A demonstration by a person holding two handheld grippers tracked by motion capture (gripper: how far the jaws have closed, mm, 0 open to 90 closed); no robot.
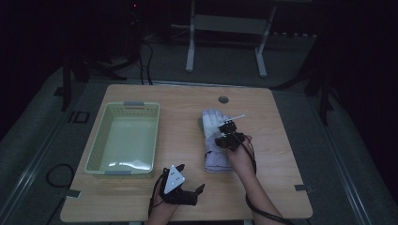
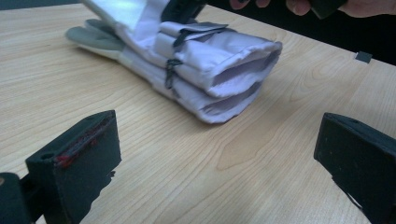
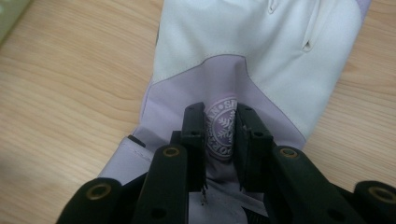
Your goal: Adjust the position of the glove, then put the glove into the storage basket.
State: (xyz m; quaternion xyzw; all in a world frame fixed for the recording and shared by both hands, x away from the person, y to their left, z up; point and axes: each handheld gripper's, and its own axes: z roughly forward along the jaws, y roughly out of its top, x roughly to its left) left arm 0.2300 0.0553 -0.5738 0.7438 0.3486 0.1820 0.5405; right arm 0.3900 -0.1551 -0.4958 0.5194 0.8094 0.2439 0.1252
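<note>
Gloves (image 1: pixel 213 140), stacked at frame centre, pinched by narrow right gripper (image 3: pixel 220 135); basket (image 1: pixel 96 152) at left, empty; left gripper (image 1: pixel 187 180) wide, low on table (image 1: pixel 272 178).

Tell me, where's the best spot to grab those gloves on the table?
Probably the cuff end of the gloves, coming straight down from above. They lie flat and stacked, and the lilac cuff fabric looks soft enough to pinch. The right gripper is already there, jaws nearly closed around the round logo patch.
</note>
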